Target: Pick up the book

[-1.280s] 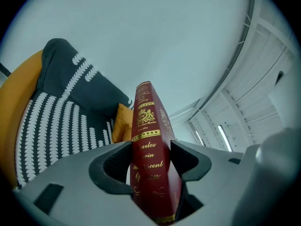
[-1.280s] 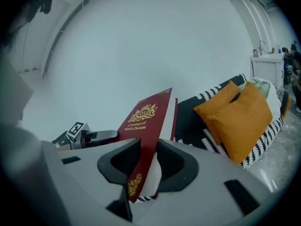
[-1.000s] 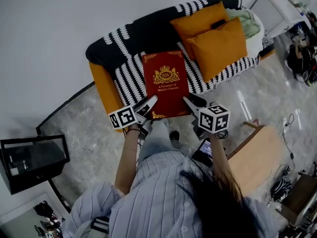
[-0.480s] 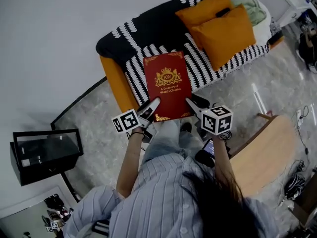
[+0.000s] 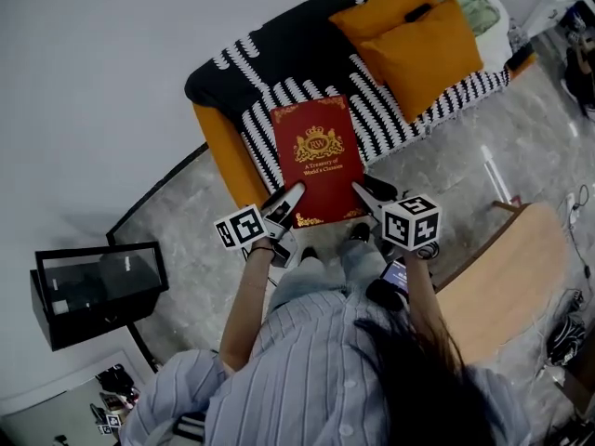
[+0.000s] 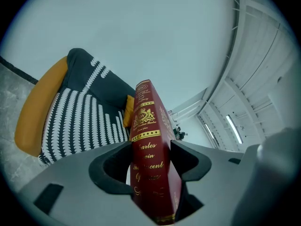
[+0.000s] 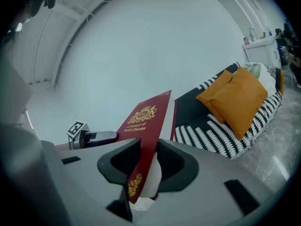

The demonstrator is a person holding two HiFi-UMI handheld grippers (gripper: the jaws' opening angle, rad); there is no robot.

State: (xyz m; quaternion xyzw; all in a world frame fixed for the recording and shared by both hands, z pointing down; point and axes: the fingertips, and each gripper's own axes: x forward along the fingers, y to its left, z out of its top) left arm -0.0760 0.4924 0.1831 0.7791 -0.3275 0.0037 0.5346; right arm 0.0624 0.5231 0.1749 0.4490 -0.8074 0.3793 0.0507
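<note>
Looking down in the head view, a red hardcover book with gold crest and lettering (image 5: 318, 161) lies flat between both tools, over the front edge of the black-and-white striped sofa with orange sides (image 5: 270, 63). The left gripper (image 5: 290, 196) takes its near left corner and the right gripper (image 5: 364, 191) its near right corner, probably because two grips keep a wide, heavy volume level. Two orange cushions (image 5: 418, 31) sit well apart at the far end.

The left gripper view shows the jaws clamped across the gilt spine's full thickness. The book seems clear of the seat.

The right gripper view shows the jaws pinching the cover and pages at the opposite edge.
</note>
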